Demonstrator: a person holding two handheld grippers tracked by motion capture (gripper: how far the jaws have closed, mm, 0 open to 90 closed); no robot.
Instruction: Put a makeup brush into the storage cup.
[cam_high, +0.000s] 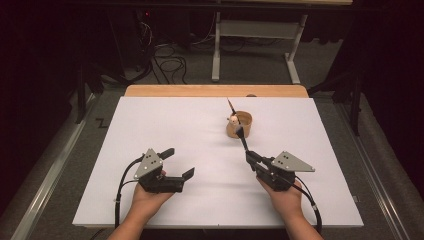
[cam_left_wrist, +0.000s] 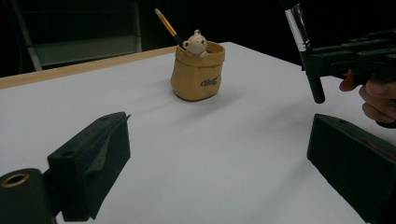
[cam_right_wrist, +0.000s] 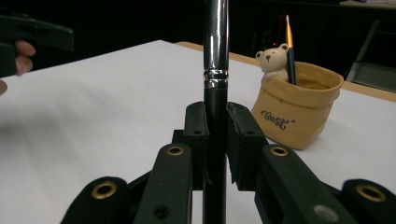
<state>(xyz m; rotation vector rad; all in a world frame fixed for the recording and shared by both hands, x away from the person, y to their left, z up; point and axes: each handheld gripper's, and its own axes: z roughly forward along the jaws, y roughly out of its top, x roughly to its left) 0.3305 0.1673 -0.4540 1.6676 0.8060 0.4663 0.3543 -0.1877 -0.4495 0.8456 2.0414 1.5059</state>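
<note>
Right tool around pen; illegibly lettered pot

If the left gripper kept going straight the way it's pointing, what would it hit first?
Probably the tan pouch-shaped holder with the little bear, which sits ahead between the open jaws of the left gripper. Bare white table lies before it; depth is uncertain.

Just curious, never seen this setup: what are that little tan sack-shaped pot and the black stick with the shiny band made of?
The tan sack-shaped pot looks like matte glazed ceramic, moulded with folds and a bear figure. The black stick seems a brush handle: glossy lacquer, mirror-bright metal ferrule.
</note>
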